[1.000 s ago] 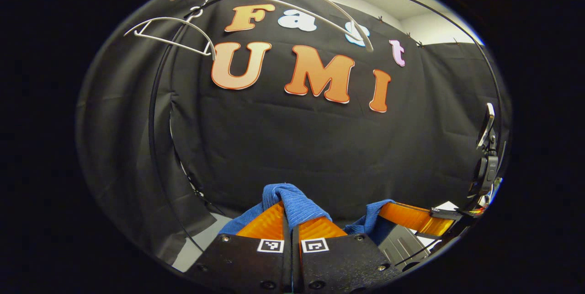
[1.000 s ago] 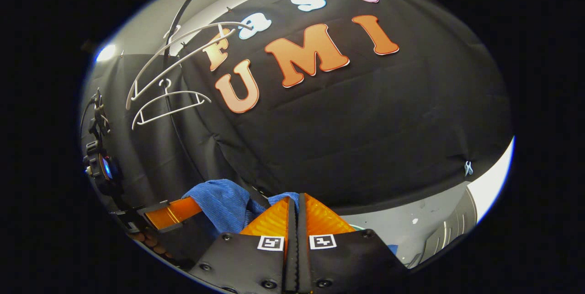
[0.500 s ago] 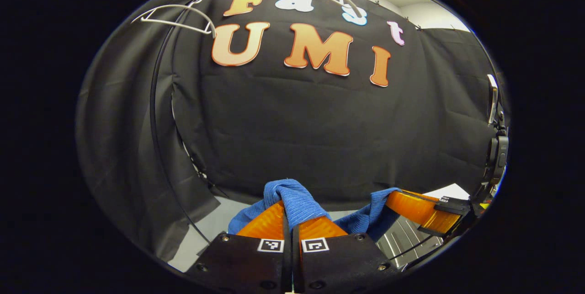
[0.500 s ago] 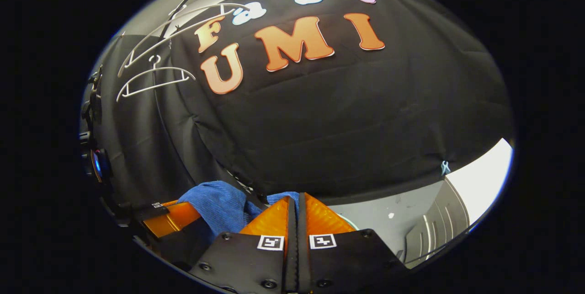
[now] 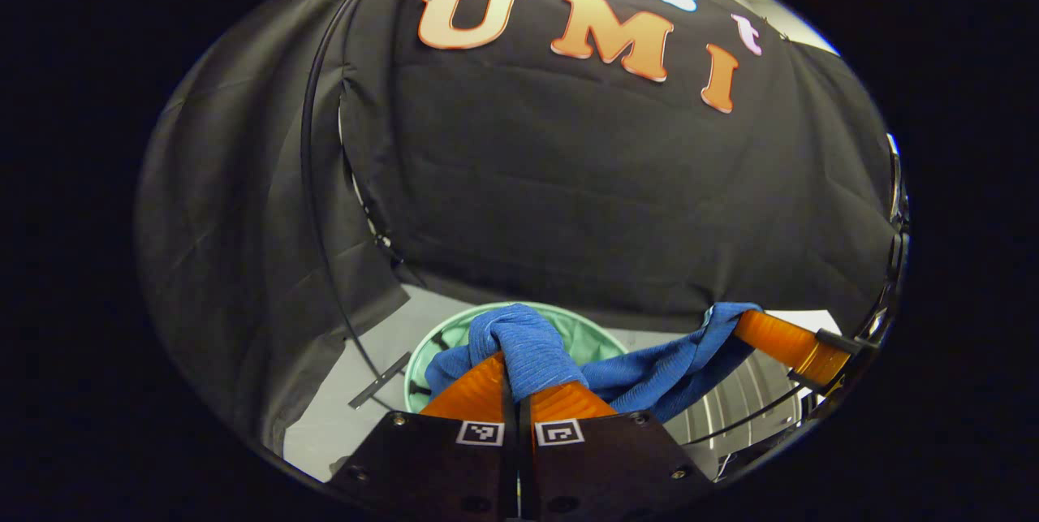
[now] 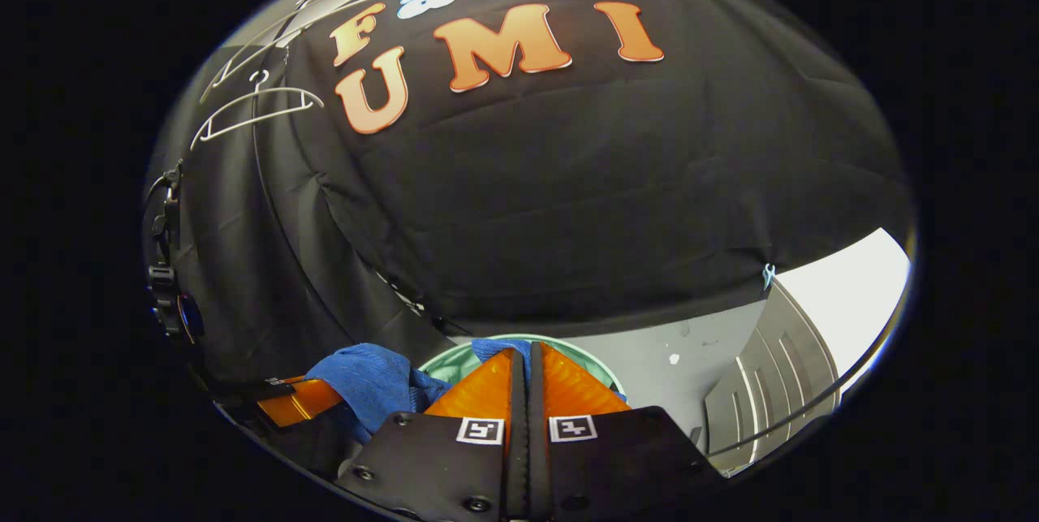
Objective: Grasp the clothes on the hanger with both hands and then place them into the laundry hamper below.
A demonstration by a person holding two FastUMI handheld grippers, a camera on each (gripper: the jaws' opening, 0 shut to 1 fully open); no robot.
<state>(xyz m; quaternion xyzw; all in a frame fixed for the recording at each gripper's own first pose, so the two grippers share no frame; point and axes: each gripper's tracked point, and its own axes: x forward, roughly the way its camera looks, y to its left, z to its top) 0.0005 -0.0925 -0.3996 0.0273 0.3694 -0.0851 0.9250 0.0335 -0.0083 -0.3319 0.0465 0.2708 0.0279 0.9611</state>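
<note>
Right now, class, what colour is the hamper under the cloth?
Pale green. The hamper shows best in the left gripper view, below the blue cloth.

1. A black cloth wall (image 5: 584, 197) hangs in creased folds across the back of the booth.
2. Pale grey floor (image 6: 698, 360) shows below its hem (a few small specks mark it).
3. A thin dark curved pole (image 5: 312, 181) runs down the left side.
4. A grey ribbed panel (image 6: 771, 392) stands at the right.
</note>
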